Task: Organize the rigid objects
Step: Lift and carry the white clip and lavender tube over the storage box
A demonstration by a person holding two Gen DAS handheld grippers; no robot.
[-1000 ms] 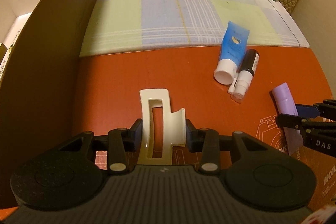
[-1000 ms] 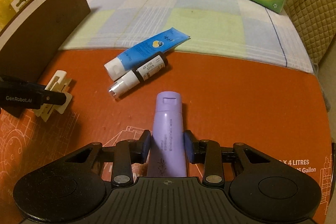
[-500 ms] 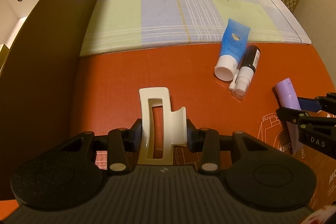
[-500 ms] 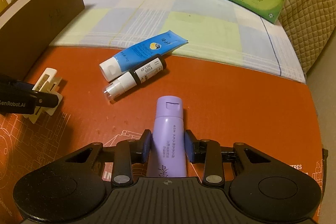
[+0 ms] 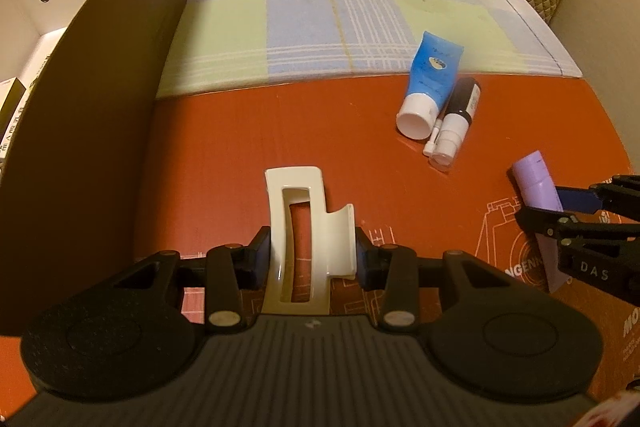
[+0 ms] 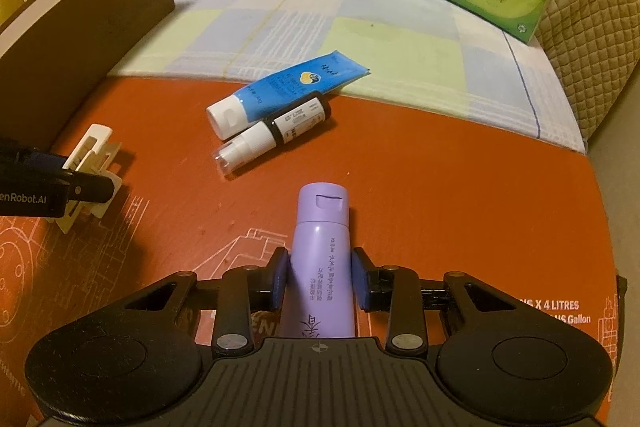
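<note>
Both tools are loaded. The left tool (image 5: 312, 255) is clamped tight on a cream hair claw clip (image 5: 308, 235), its pads pressing the clip's sides, held just above the orange cardboard sheet (image 5: 240, 131) near its left edge. The right tool (image 6: 319, 277) is closed on a lavender bottle (image 6: 320, 267), gripped at mid-body with the cap pointing away, over the sheet's near right part. Still lying loose toward the sheet's far edge, touching side by side, are a blue tube (image 6: 288, 91) and a small dark spray bottle (image 6: 276, 135). An open brown box (image 5: 92, 99) stands along the sheet's left edge, its tall flap right beside the clip. I'd judge the pickup step is done and carrying is in hand: the next move likely calls for lifting the clip over that flap and releasing it inside, with the bottle following.
</note>
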